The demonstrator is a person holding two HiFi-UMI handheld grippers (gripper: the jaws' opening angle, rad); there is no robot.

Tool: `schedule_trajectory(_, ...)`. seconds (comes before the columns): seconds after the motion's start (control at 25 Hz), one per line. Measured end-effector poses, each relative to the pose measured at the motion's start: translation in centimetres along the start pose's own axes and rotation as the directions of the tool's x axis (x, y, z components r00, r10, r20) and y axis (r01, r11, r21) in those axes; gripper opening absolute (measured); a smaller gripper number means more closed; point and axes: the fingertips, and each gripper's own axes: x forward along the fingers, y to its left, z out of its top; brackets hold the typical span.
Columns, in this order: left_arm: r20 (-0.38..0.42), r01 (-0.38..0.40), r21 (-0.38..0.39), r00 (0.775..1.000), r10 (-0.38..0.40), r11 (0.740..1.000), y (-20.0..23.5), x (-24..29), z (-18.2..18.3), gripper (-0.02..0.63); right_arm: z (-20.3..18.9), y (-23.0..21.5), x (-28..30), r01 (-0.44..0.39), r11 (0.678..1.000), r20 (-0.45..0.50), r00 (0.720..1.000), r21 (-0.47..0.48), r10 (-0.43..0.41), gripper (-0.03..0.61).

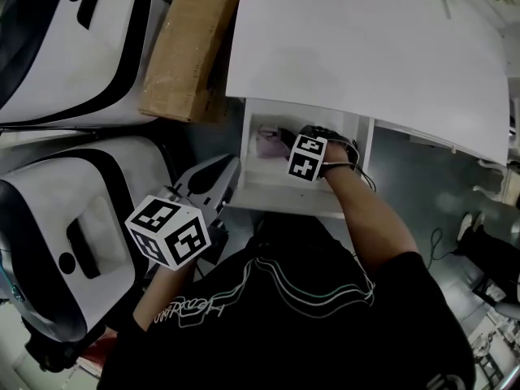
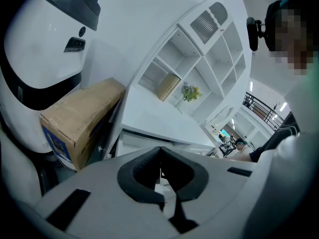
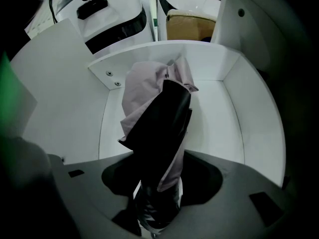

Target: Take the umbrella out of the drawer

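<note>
Umbrella: folded, pink and black, inside open white drawer under desk | right gripper: pointing down into drawer, jaws wide apart on either side of umbrella, pads not seen pressing on it | left gripper: outside drawer at its left, jaws together, nothing between them | cardboard box: beside desk

Cardboard box: brown, long, just beside the desktop's left edge.
Desktop: white, flat.
Housings: two white shells with black bands, upper and lower, left of the desktop.
Shelf unit: white, open compartments.
Plant: yellow flowers, beside a tan box.
Cable: dark, on the grey floor at right.
</note>
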Motion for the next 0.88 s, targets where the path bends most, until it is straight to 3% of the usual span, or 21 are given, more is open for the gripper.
schedule_trajectory(0.48, 0.041, 0.026, 0.039, 0.999, -0.027, 0.999, -3.0, -5.1, -1.6, 0.018, 1.6, 1.8, -8.8, 0.165, 0.984, 0.113, 0.979, 0.066, -0.172, 0.216)
schedule_trajectory(0.72, 0.079, 0.073, 0.079, 0.994, -0.079, 0.994, -6.2, -8.1, -1.8, 0.018, 1.2, 3.2, -15.4, 0.282, 0.944, 0.181, 0.933, 0.172, -0.311, 0.216)
schedule_trajectory(0.88, 0.103, 0.100, 0.112, 0.988, -0.112, 0.989, -8.8, -10.5, -2.3, 0.018, 0.7, 4.9, -20.8, 0.383, 0.896, 0.218, 0.876, 0.225, -0.429, 0.216)
